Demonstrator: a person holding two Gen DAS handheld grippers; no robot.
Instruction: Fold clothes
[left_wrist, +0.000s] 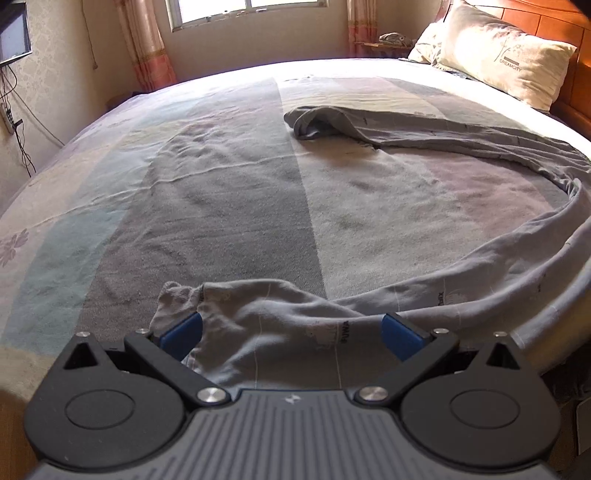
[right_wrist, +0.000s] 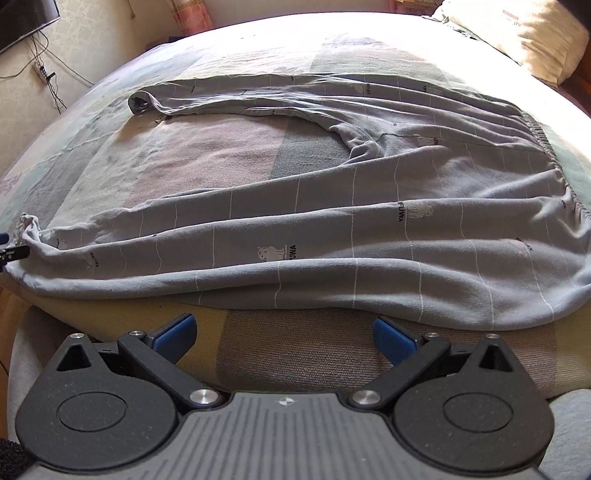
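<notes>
Grey trousers (right_wrist: 332, 206) spread flat on bed (right_wrist: 207, 155), striped blanket; print reads "FUWA" with small animal motif. Pillow (left_wrist: 506, 55) reads "DREAMCITY". Left gripper (left_wrist: 291, 332) wide open, straddling leg cuff (left_wrist: 192, 295), not clamped. Right gripper (right_wrist: 282, 336) wide open, empty, just short of trouser edge. Window (left_wrist: 255, 11), curtains, wooden headboard behind.

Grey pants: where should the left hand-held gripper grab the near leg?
Take the near leg's cuff on the grey pants, approaching low from the bed's near edge. The left hand-held gripper is open astride that bunched end, which lies raised off the bedspread.
</notes>
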